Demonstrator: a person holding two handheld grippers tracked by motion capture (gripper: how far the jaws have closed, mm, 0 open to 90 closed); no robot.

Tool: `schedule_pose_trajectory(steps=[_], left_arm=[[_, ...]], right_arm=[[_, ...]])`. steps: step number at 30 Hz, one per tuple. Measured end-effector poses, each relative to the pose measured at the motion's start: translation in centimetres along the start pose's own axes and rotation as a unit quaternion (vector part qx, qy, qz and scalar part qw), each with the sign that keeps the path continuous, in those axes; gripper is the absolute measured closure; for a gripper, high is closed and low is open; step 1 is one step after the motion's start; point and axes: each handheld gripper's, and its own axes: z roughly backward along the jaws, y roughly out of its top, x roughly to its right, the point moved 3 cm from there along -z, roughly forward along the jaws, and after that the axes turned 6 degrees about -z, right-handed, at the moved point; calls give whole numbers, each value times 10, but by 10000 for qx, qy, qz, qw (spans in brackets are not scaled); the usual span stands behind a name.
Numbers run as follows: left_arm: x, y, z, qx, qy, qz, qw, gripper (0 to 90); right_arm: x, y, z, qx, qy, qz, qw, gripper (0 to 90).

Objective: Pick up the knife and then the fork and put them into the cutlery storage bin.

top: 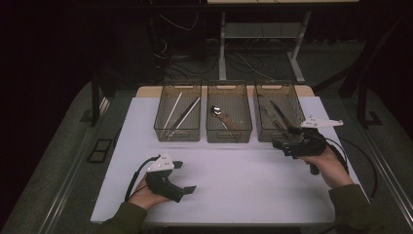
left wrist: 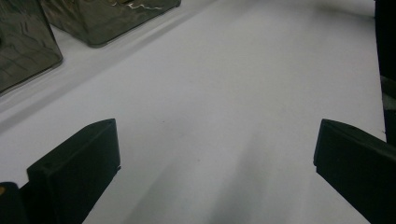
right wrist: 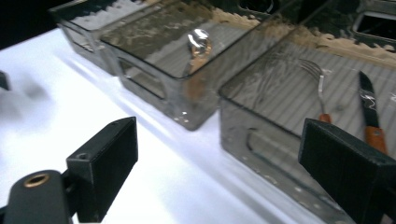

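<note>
No writing can be read on anything. Nearest, the left tongs (top: 187,176) rest low over the bare white desk (top: 243,180), jaws wide apart with nothing between them. Farther off, the right tongs (top: 278,138) are also spread wide and hold nothing, just before the front wall of the right bin (top: 278,113). In that bin lie one fork (right wrist: 317,84) and one knife (right wrist: 369,105). Three bins stand in a row: the middle bin (top: 229,112) holds one spoon (top: 215,110), the left bin (top: 178,111) holds thin sticks (top: 183,115).
</note>
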Motion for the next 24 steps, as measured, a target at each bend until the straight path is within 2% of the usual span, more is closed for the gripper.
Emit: schedule_pose_trajectory(steps=[9, 24], left_arm=[[1, 1, 0, 4, -9, -25, 10000, 0], [2, 1, 1, 79, -22, 4, 10000, 0]], right_arm=[[-18, -26, 5, -48, 242, 113, 9996, 122], [-33, -65, 15, -33, 467, 109, 9988, 122]])
